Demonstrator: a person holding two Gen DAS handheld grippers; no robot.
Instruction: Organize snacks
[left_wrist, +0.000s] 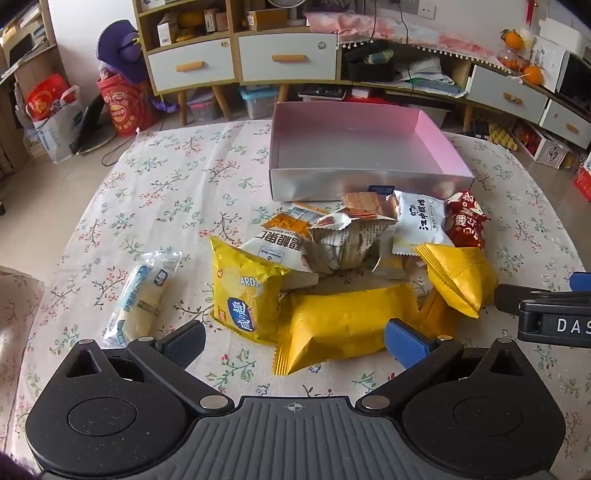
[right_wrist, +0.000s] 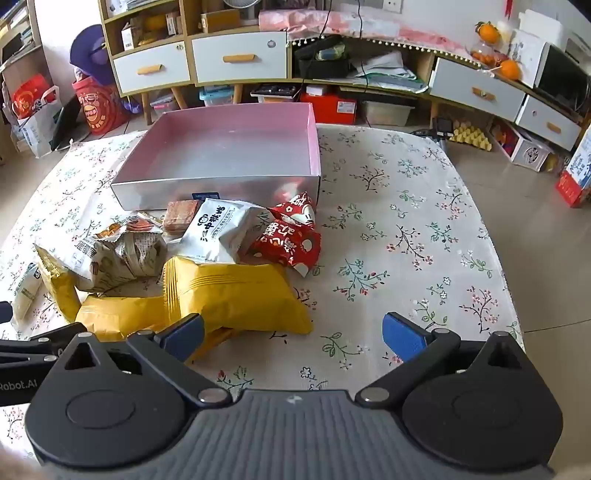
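**Snack pile waits beside empty pink box**

Both grippers hover with jaws spread, holding nothing: the left gripper (left_wrist: 295, 341) over a long yellow packet (left_wrist: 347, 325), the right gripper (right_wrist: 293, 334) beside another yellow packet (right_wrist: 236, 291). Snacks lie heaped on the floral surface (right_wrist: 424, 236) before the pink box (right_wrist: 229, 147).

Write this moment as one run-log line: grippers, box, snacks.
left gripper: open, empty | right gripper: open, empty | box: no snacks inside | snacks: piled on cloth before box
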